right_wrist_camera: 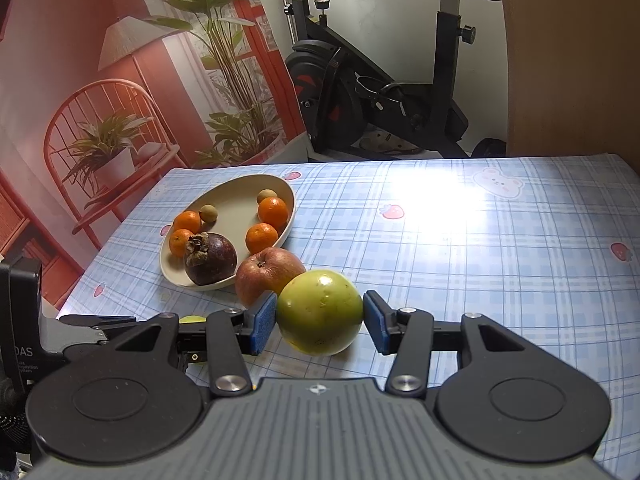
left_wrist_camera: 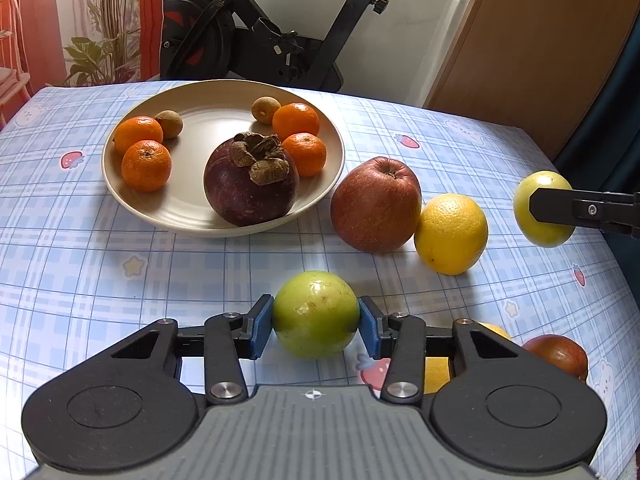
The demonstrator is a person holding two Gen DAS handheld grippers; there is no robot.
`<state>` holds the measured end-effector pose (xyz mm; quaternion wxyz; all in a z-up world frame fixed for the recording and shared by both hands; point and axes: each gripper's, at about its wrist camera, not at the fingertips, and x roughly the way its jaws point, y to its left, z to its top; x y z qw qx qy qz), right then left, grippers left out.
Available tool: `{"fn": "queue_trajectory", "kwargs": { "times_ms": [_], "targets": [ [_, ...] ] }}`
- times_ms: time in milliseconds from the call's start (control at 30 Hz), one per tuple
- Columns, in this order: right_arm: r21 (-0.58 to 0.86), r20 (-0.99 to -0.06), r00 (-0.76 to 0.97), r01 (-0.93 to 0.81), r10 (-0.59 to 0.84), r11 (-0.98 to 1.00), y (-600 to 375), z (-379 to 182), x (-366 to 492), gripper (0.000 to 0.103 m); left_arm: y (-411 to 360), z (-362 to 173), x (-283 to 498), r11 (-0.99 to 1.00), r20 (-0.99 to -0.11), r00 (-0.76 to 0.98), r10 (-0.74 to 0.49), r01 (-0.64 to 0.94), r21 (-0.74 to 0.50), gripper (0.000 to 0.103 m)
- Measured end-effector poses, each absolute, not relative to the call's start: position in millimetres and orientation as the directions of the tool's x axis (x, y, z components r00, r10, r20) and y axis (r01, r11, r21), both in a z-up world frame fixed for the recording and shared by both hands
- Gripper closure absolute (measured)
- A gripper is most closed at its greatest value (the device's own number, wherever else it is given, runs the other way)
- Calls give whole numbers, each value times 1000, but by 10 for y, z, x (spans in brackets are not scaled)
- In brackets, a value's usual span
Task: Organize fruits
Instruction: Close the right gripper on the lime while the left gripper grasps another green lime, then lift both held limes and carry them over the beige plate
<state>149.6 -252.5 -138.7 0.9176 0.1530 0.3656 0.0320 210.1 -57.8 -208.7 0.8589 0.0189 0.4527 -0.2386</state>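
Observation:
My left gripper (left_wrist_camera: 316, 322) is shut on a green round fruit (left_wrist_camera: 316, 308) that rests low over the checked tablecloth, blue pads pressing both sides. My right gripper (right_wrist_camera: 320, 322) is shut on a second green fruit (right_wrist_camera: 320, 308), held above the table; in the left wrist view that fruit (left_wrist_camera: 540, 232) hangs at the right edge. A beige plate (left_wrist_camera: 216, 120) holds a dark purple mangosteen (left_wrist_camera: 240, 196), several small oranges (left_wrist_camera: 146, 166) and two brown longans (left_wrist_camera: 170, 123). A red apple (left_wrist_camera: 376, 204) and a yellow citrus (left_wrist_camera: 451, 234) lie right of the plate.
A dark red fruit (left_wrist_camera: 560, 354) and a yellow fruit (left_wrist_camera: 438, 372) lie near the table's right front, partly hidden by my left gripper. An exercise bike (right_wrist_camera: 380, 92) stands behind the table. A wooden panel (left_wrist_camera: 540, 48) rises at the right.

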Motion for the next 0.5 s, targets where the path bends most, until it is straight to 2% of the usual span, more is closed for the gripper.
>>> {"fn": "queue_trajectory", "kwargs": {
  "times_ms": [500],
  "targets": [
    [301, -669, 719, 34, 185, 953, -2453, -1415, 1533, 53, -382, -1916, 2075, 916, -770, 533, -350, 367, -162, 55]
  ]
}}
